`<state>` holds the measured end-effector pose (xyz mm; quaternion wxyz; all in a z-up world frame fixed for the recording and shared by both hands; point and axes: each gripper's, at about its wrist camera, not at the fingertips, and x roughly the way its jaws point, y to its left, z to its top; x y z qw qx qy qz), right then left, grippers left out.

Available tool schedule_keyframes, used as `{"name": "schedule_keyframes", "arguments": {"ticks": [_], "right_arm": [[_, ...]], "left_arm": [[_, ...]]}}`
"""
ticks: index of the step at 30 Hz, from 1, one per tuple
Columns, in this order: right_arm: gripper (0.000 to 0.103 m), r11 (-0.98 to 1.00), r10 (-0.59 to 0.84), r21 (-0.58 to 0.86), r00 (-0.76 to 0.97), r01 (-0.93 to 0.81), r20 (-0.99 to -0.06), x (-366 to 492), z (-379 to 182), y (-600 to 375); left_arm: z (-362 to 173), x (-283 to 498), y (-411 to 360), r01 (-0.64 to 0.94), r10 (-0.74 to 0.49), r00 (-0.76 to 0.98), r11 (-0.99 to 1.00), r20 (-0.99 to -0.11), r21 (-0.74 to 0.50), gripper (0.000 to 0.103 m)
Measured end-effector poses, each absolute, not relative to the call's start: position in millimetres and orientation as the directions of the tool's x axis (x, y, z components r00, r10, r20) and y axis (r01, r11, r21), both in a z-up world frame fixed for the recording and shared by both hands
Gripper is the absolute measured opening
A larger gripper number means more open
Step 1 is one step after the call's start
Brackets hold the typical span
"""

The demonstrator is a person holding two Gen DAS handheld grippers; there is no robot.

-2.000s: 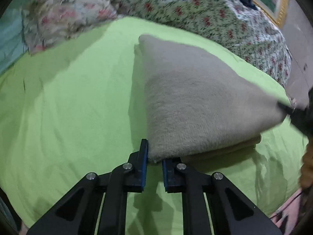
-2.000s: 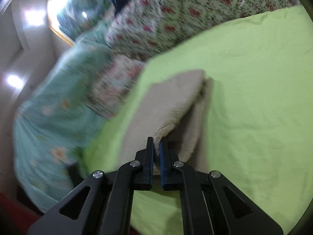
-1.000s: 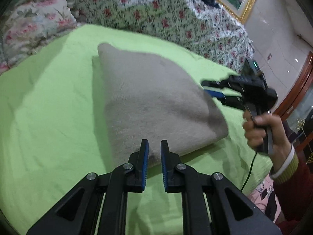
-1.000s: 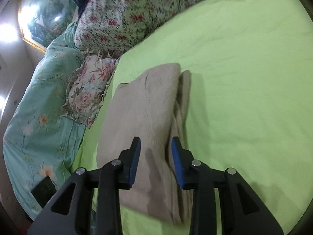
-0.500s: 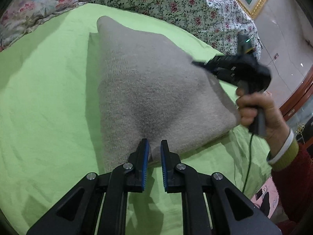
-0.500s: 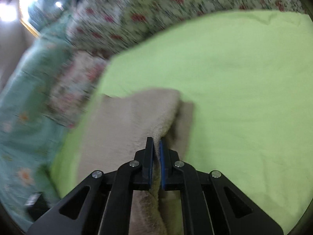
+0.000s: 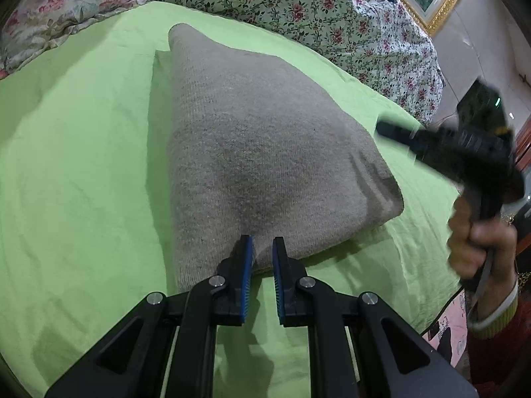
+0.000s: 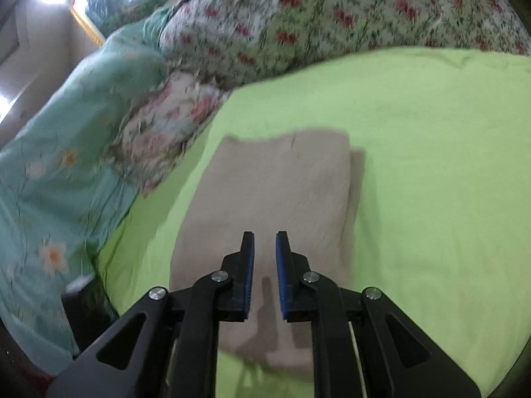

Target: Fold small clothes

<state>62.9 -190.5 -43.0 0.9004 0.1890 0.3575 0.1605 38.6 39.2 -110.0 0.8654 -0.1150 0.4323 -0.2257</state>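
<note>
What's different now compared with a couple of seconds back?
The right tool let go of the beige knit garment, pulled back above it, and its jaws are opening, empty. The garment's lifted flap now lies folded flat. The left tool stays clamped on the near edge; the green sheet is unchanged.

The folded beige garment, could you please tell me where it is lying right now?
The folded beige garment lies on the green sheet, centre of both wrist views, below the floral quilt.

A fuzzy, matt beige knit garment (image 7: 265, 139) lies on a smooth, faintly creased lime-green cotton bedsheet (image 7: 76, 172), floral printed quilt cloth (image 7: 298, 3) at upper frame, matt black plastic claw arms with blue ribbed pads (image 7: 247, 275).
</note>
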Motion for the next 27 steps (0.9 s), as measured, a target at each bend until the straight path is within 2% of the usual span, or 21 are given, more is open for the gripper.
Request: {"name": "schedule_keyframes", "arguments": {"ticks": [3,5,8,12,16,20,22,23,24,27], "right_arm": [[0.014,0.921,0.325,0.386,0.625,-0.041,-0.71,67,-93,-195],[0.009,0.885,0.381,0.463,0.646,-0.048,-0.661,63,-109,-209],[0.008,0.866,0.392,0.5,0.657,-0.027,-0.644,56,-105,-217],[0.012,0.914,0.325,0.403,0.671,-0.044,-0.666,33,-91,-201],[0.013,0.968,0.224,0.243,0.65,-0.062,-0.727,17,-106,-186],[0.013,0.977,0.188,0.204,0.666,-0.056,-0.722,14,-105,-184],[0.013,0.979,0.18,0.199,0.665,-0.048,-0.725,11,-100,-184],[0.014,0.979,0.18,0.2,0.664,-0.047,-0.726,9,-97,-185],[0.014,0.978,0.182,0.203,0.664,-0.046,-0.725,6,-94,-186],[0.022,0.975,0.192,0.215,0.669,-0.049,-0.718,-8,-87,-186]], "left_arm": [[-111,41,40,0.289,-0.492,0.517,0.87,-0.701,-0.398,0.012],[-111,42,39,0.287,-0.482,0.515,0.876,-0.709,-0.387,0.012],[-108,41,37,0.291,-0.472,0.513,0.881,-0.717,-0.372,0.015],[-110,39,38,0.29,-0.464,0.512,0.886,-0.723,-0.363,0.017],[-114,37,40,0.276,-0.462,0.501,0.887,-0.732,-0.37,0.017],[-120,36,38,0.246,-0.431,0.454,0.902,-0.78,-0.355,0.019],[-113,27,41,0.243,-0.414,0.483,0.91,-0.772,-0.335,0.021],[-109,23,42,0.247,-0.408,0.495,0.912,-0.767,-0.326,0.028],[-104,17,44,0.247,-0.395,0.512,0.918,-0.763,-0.31,0.039],[-87,1,51,0.24,-0.351,0.57,0.936,-0.743,-0.258,0.056]]}}
